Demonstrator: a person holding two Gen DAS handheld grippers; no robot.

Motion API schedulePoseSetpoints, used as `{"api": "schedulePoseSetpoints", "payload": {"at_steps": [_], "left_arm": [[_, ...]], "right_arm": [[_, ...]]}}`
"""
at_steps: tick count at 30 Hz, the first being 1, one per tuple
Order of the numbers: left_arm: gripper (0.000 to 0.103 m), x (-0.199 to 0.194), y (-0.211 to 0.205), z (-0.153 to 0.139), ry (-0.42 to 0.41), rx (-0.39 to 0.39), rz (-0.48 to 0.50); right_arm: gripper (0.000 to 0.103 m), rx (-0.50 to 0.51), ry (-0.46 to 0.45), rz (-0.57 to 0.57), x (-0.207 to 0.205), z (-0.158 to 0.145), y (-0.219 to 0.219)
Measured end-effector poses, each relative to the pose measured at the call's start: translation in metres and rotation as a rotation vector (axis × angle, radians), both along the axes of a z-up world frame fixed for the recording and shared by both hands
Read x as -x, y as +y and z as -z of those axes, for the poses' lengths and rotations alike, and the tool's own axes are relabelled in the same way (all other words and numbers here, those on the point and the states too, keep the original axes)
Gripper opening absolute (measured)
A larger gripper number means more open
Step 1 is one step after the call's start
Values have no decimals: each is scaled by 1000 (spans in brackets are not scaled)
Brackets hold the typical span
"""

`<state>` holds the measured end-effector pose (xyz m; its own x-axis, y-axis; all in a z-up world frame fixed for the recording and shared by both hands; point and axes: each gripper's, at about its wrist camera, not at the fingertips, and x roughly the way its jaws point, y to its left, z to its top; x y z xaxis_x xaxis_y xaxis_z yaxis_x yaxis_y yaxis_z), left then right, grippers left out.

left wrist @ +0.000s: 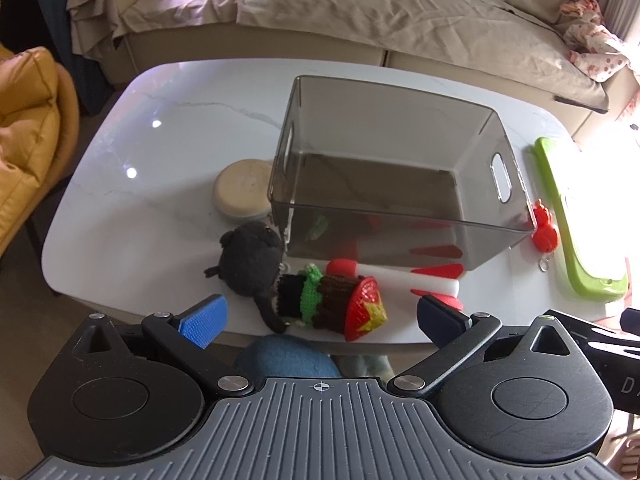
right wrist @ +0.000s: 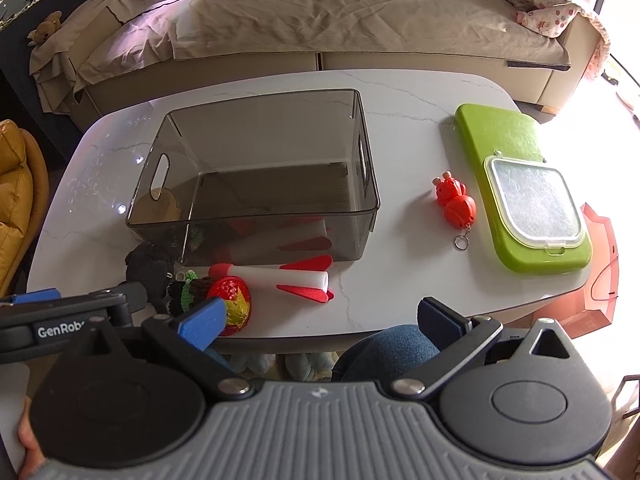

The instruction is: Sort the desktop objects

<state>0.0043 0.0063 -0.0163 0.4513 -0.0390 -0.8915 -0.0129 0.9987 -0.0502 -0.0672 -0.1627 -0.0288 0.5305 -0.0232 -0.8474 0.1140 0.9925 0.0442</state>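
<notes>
Seen on the white marble table [right wrist: 400, 92]: a smoky transparent bin [right wrist: 256, 168], standing upright with nothing inside it.

Just in front of the bin, touching or nearly touching its near wall: a white foam rocket [right wrist: 276, 276] with red fins and a red nose, lying flat on its side. At the rocket's nose end, lying across the table's near edge in front of the bin: a crocheted figure [left wrist: 320, 300] in brown, black and green with a red and yellow hat. Pressed against the bin's near left corner: a black plush toy [left wrist: 250, 260]. Left of the bin, close to its side wall: a round beige disc [left wrist: 244, 190], flat on the table.

Right of the bin, apart from it: an orange crab-shaped keychain [right wrist: 456, 200] with its metal ring toward the near edge. Further right of the bin, beyond the keychain: a green board [right wrist: 516, 168] bearing a clear rectangular lid [right wrist: 534, 200].

Left gripper [left wrist: 320, 318] — spread wide, nothing between the blue pads, held off the table's near edge in front of the bin with the crocheted figure just ahead of the gap. Right gripper [right wrist: 320, 320] — likewise wide open and empty-handed, held in front of the bin's right half, clear of the table, the rocket's tail ahead of it.
</notes>
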Motion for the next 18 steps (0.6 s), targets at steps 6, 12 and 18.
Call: {"api": "schedulePoseSetpoints", "payload": {"at_steps": [6,12,18], "left_arm": [[103,1,1,1,5,4,-4],[103,0,2,3,9,3,-10],[103,0,0,1,6,-3,-7]], "right_arm": [[103,5,-1,8,-1,1,1],[103,6,6,-4,-1,2,3],[103,3,12,-5,-2,2,3]]}}
